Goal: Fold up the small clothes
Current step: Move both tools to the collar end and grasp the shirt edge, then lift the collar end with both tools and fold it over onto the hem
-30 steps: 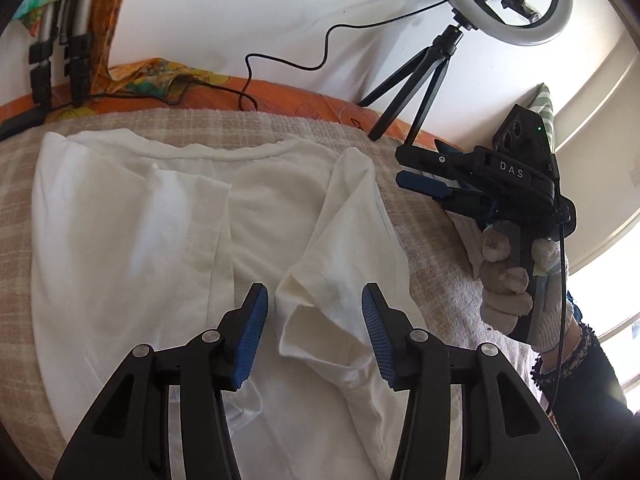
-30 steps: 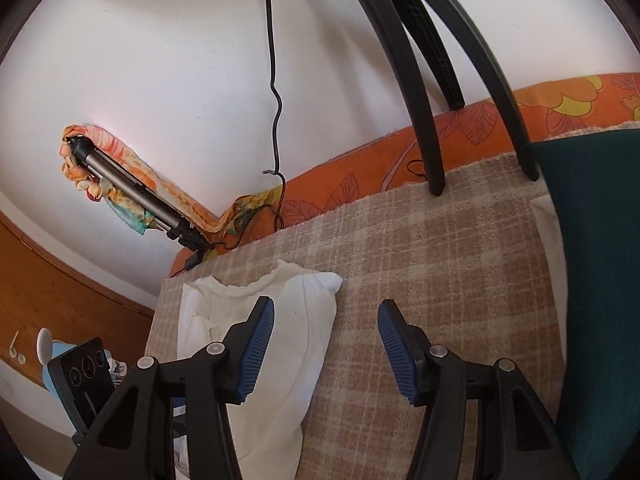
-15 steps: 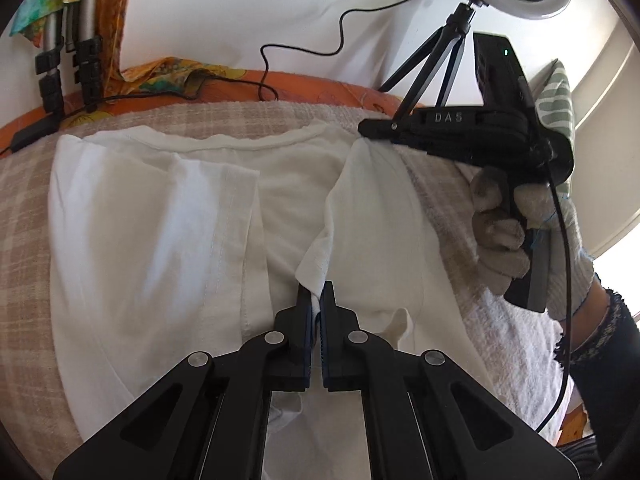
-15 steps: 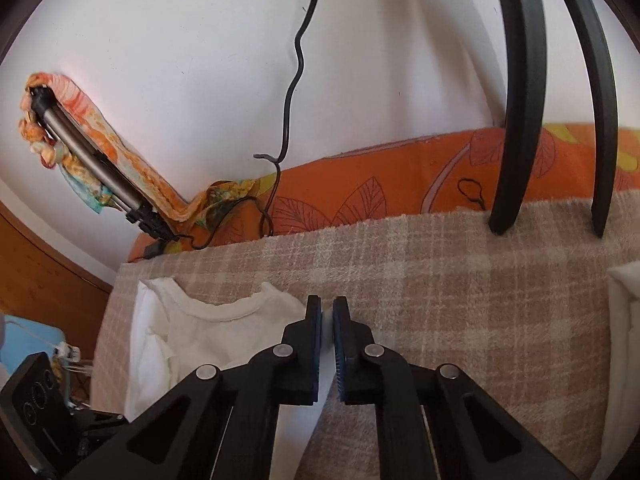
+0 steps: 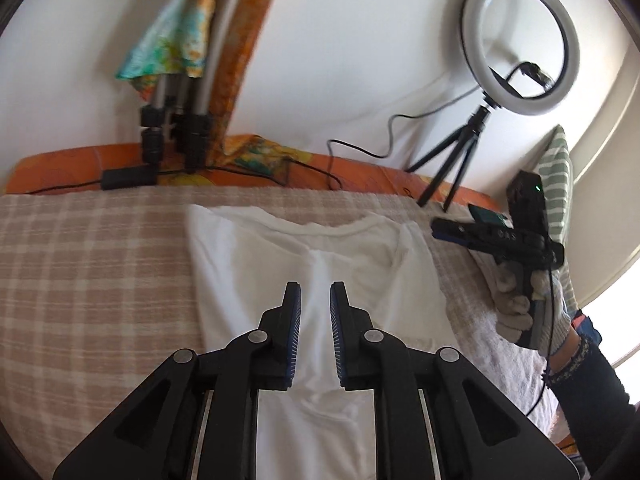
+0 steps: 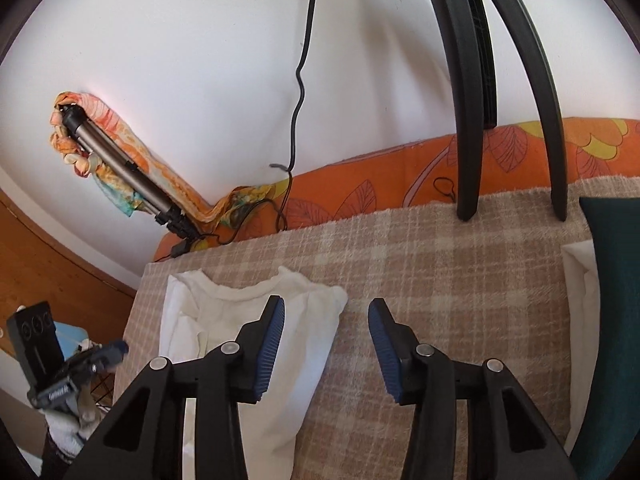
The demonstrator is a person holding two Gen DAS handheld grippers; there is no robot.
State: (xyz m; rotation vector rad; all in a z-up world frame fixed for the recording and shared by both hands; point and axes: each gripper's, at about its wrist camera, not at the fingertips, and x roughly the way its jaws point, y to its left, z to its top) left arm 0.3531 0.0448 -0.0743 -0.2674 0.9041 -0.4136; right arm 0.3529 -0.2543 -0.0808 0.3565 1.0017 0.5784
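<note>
A white T-shirt lies flat on the plaid blanket, neck towards the wall, with both sides folded in over its middle. My left gripper hovers above the shirt's middle; its jaws are opening, a narrow gap shows and nothing is between them. At the shirt's right edge a gloved hand holds my right gripper. In the right wrist view the right gripper is opening above the shirt's folded right edge and bare blanket, holding nothing. The left gripper shows at lower left.
A ring light on a small tripod stands at the blanket's far right, cables trailing along the orange sheet. A silver tripod leans on the wall. A teal cloth and a white towel lie right of the shirt.
A second ago the jaws stood open around the spread right sleeve, then both grippers shut on that side. Now the side lies folded over the middle, both grippers have let go, and the left has drawn back.
</note>
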